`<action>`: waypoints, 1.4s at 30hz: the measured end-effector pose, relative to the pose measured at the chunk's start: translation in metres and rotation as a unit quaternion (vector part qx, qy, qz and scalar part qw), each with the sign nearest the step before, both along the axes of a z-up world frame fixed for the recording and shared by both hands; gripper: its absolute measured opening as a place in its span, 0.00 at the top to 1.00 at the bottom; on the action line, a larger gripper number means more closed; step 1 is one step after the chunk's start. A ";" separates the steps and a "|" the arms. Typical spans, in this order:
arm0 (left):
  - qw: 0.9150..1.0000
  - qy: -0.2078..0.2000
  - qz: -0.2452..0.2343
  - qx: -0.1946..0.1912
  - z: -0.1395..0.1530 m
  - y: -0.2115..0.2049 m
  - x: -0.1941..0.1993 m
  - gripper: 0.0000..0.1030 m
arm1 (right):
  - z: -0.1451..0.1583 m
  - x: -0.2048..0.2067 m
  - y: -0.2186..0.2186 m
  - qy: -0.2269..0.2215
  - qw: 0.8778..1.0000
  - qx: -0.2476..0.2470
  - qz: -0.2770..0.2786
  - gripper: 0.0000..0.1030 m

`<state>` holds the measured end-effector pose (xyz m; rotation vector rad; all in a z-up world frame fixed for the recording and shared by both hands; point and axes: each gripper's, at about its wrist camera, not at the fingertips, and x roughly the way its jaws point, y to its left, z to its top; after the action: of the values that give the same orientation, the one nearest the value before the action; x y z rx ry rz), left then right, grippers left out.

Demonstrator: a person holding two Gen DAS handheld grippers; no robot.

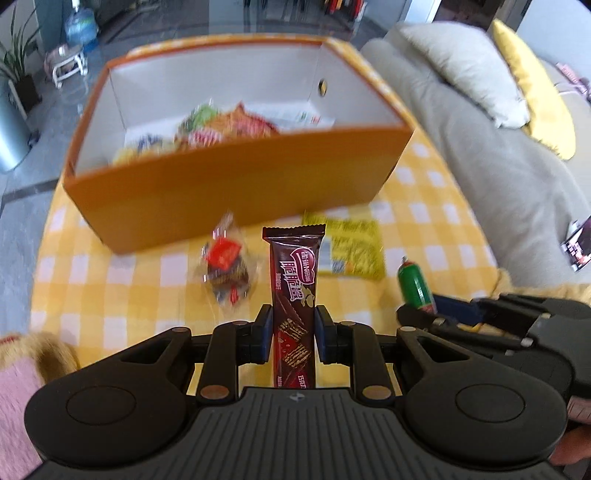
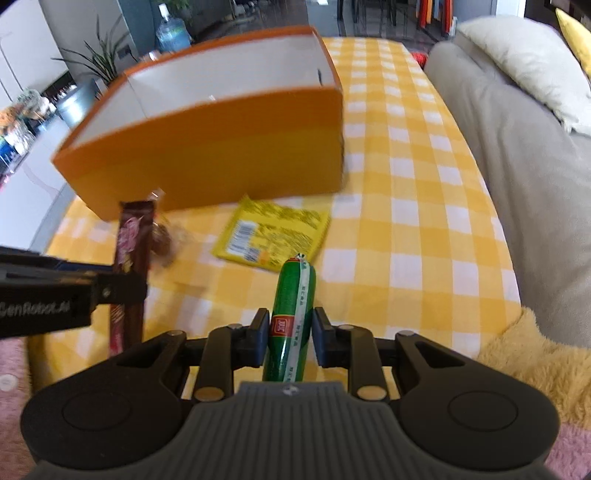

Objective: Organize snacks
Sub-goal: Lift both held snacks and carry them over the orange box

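Note:
My left gripper [image 1: 293, 323] is shut on a brown chocolate wafer bar [image 1: 293, 280], held upright above the yellow checked table; the bar also shows in the right wrist view [image 2: 131, 266]. My right gripper [image 2: 289, 328] is shut on a green sausage stick [image 2: 291, 306], which also shows in the left wrist view [image 1: 413, 284]. An orange box [image 1: 229, 184] with white inner walls stands ahead and holds several snack packets [image 1: 207, 129]. A clear-wrapped candy [image 1: 225, 264] and a flat yellow packet [image 1: 351, 247] lie on the table before the box.
The yellow checked tablecloth [image 2: 406, 221] covers the table. A grey sofa [image 2: 517, 147] with a cream cushion stands to the right. A water bottle [image 1: 81, 26] and a plant stand on the floor at the far left. A yellow fluffy cloth [image 2: 535, 362] lies at the near right.

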<state>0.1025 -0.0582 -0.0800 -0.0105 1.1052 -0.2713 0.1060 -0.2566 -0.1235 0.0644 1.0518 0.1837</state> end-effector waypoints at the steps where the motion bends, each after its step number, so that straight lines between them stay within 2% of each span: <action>1: 1.000 -0.008 -0.001 -0.004 0.007 0.001 0.000 0.76 | 0.005 -0.001 0.001 -0.007 1.000 0.000 0.002 0.79; 8: 0.998 -0.056 0.003 -0.019 0.046 0.010 0.009 0.76 | 0.044 -0.004 0.011 -0.052 0.999 0.014 0.010 0.79; 14: 0.996 -0.091 0.003 -0.016 0.072 0.018 0.024 0.76 | 0.079 0.008 0.018 -0.098 0.995 0.014 0.018 0.79; 28: 0.988 -0.150 0.002 -0.019 0.115 0.032 0.083 0.76 | 0.141 0.069 0.021 -0.173 0.983 0.032 0.049 0.79; 33: 0.989 -0.147 0.006 -0.024 0.115 0.036 0.110 0.76 | 0.149 0.107 0.019 -0.165 0.983 0.062 0.052 0.79; 38: 0.991 -0.134 0.000 0.015 0.102 0.034 0.139 0.76 | 0.143 0.142 0.029 -0.149 0.986 0.049 0.065 0.79; 42: 0.991 -0.116 -0.008 0.059 0.082 0.033 0.161 0.76 | 0.127 0.164 0.044 -0.131 0.988 0.014 0.078 0.79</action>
<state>0.2638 -0.0248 0.0024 0.1329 0.8881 -0.2148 0.2695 -0.2126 0.0030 -0.0169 0.7909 0.3405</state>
